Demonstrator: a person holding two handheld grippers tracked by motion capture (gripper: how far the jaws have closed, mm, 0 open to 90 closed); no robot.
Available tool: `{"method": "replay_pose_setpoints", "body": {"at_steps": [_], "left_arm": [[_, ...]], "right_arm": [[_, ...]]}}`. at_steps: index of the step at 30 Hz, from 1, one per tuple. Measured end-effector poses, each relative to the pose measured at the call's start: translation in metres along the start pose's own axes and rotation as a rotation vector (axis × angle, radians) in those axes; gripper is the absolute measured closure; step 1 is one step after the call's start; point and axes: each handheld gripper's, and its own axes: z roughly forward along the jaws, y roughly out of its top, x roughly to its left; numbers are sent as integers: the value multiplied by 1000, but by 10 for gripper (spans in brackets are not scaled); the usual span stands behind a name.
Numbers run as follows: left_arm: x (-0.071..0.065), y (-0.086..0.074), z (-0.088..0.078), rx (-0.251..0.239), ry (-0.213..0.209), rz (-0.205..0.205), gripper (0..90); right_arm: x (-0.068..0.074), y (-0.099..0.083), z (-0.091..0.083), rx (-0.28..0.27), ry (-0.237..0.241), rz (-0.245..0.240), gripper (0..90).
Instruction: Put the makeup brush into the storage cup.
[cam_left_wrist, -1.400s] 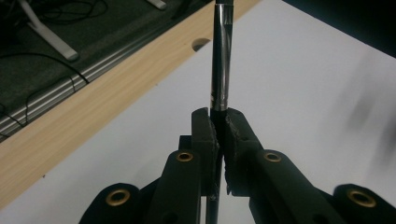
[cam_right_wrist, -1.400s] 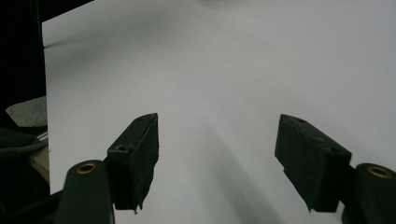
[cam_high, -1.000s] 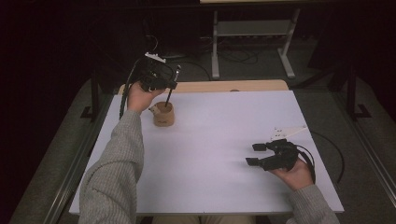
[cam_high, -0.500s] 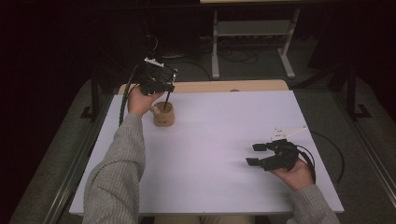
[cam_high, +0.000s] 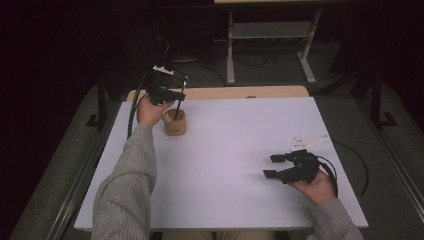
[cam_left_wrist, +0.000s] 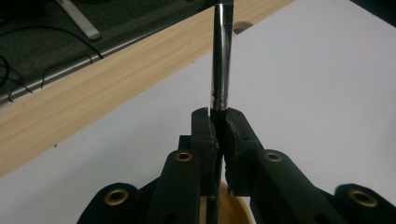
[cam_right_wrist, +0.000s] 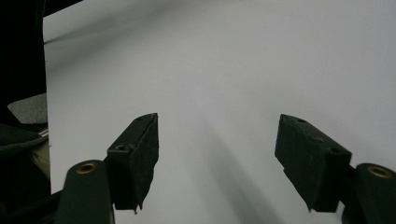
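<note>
— Jaws first: how do they stand?

— Left gripper (cam_left_wrist: 218, 122) has its two black jaws clenched on a slim metal rod (cam_left_wrist: 221, 56); the pads look rough and a bit chewed at the edges. Right gripper (cam_right_wrist: 217, 158) has its jaws spread wide with bare white table between them, grasping nothing.

— What is the rod like?

— Round, polished, silvery-dark, with a bright streak running along it. In the left gripper view its long axis runs straight up from the jaws and out of the top edge. From the high view it is a thin dark stick (cam_high: 179, 102), nearly upright, leaning a little, with its lower end down in a wooden cup (cam_high: 175, 122).

— And the cup?

— Short, round, pale tan wood, standing upright on the white table (cam_high: 235, 150) near the far left corner, just beside the left hand (cam_high: 150, 111). Its rim shows as a light curve under the left jaws (cam_left_wrist: 231, 207).

— The table itself?

— Smooth, matt white top with a strip of light wood grain (cam_left_wrist: 84, 98) along the far edge.

— Where is the right hand?

— Right hand (cam_high: 316, 186) rests near the front right of the table, well apart from the cup, its gripper (cam_high: 274, 166) pointing left.
</note>
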Motion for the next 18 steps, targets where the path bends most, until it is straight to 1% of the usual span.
{"method": "replay_pose_setpoints", "body": {"at_steps": [1, 2, 4, 5, 6, 7, 10, 11, 14, 15, 16, 17, 18], "left_arm": [[0, -1, 1, 4, 0, 0, 835], [0, -2, 2, 13, 4, 9, 835], [-1, -3, 3, 13, 8, -2, 835], [0, -4, 4, 17, 5, 7, 834], [0, -5, 4, 20, 5, 3, 834], [0, -5, 5, 24, 6, 6, 834], [-1, -6, 8, 41, 13, 0, 833], [0, -6, 8, 49, 13, 7, 833], [0, -8, 9, 44, 13, -4, 833], [1, -8, 9, 53, 14, 4, 833], [0, -9, 11, 48, 12, -8, 833], [0, -10, 11, 58, 12, 2, 833], [0, -10, 12, 60, 12, 1, 833]], "right_arm": [[0, 0, 0, -2, 0, -1, 293], [0, 0, 0, -2, 1, -1, 293], [0, 0, 1, -1, 1, -3, 293], [0, 0, 1, 0, 2, -4, 293], [0, 0, 1, 7, 5, -9, 293], [1, 0, 2, 6, 3, -2, 293], [1, 1, 2, 3, 4, -4, 294], [1, 1, 2, 3, 6, -4, 294], [1, 0, 3, 11, 9, -7, 294], [1, 0, 3, 12, 9, -5, 293], [1, 0, 3, 11, 9, -9, 294], [1, 0, 3, 11, 10, -9, 293], [1, 1, 3, 10, 9, -8, 293]]}}
